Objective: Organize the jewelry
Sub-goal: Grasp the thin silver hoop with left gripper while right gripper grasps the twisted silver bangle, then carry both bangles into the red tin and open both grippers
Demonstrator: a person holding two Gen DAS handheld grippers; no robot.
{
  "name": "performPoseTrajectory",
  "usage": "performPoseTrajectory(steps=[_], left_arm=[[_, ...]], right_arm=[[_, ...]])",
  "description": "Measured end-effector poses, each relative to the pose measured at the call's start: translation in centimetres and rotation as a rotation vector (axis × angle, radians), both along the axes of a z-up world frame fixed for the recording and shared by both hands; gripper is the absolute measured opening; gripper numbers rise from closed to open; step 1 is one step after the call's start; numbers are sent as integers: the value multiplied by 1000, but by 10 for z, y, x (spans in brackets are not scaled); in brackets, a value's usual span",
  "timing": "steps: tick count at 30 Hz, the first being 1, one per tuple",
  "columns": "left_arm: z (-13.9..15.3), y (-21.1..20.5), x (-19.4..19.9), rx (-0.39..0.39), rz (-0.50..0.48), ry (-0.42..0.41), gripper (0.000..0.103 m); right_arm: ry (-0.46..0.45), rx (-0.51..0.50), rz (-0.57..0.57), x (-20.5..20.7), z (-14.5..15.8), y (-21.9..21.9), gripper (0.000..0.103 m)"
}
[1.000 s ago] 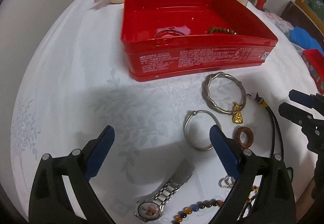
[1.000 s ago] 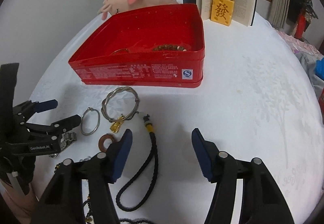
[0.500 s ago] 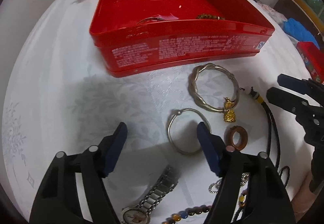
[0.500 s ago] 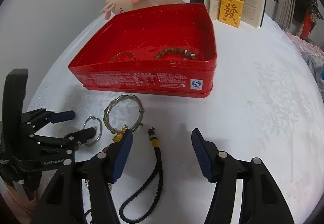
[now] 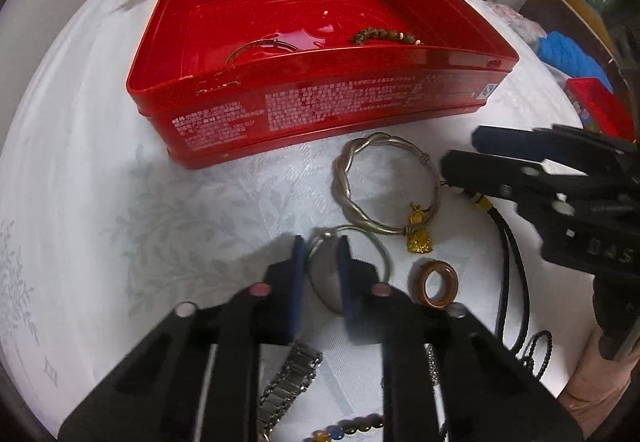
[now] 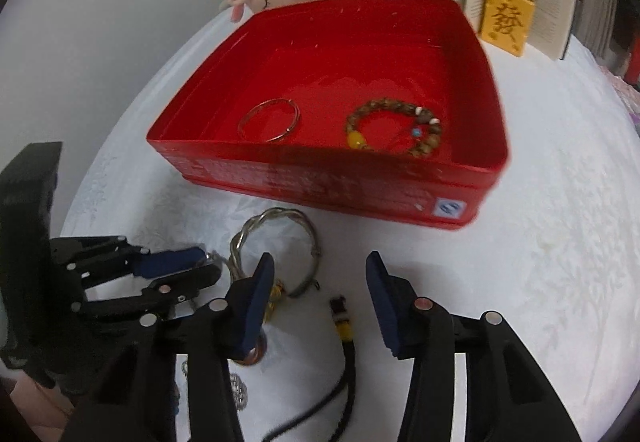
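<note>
Two blue pads of my left gripper (image 5: 320,266), low centre, have just been closing and pinch the thin silver bangle (image 5: 372,246); red tin (image 5: 320,114) above. Right view: my right gripper (image 6: 320,306), bottom centre, half-wide and narrowing around the black cord (image 6: 344,326), not touching.

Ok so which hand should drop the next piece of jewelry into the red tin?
Left. Its gripper has just been closing and is now shut on the thin silver bangle, close to the red tin. The right gripper is open, holding nothing, above the black cord.
</note>
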State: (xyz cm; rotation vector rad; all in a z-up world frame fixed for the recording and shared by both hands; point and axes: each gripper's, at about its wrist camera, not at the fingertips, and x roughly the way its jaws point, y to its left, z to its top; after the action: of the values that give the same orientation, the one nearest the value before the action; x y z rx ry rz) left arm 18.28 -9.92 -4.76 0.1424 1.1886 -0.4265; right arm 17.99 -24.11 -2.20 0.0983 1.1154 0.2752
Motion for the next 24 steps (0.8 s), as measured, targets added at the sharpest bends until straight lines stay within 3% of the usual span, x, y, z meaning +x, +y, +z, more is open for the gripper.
performPoseTrajectory(steps=[2,10,15,19,24], left_arm=[[-1,2,-1,-9,4,0,2],[0,11,0,-46,17,3,2],[4,20,-2,-56,31,-8,2],[10,28,-4,-65,47,-29,2],[17,38,-7,-78,56,-42,1]], right_arm=[[16,-10,9,6,-4,5,47],[35,-51,29,14,-17,15,44],[19,-107,42,16,-19,20,29],[5,-126,61,13,-20,25,6],[-6,-106,57,4,-17,25,6]])
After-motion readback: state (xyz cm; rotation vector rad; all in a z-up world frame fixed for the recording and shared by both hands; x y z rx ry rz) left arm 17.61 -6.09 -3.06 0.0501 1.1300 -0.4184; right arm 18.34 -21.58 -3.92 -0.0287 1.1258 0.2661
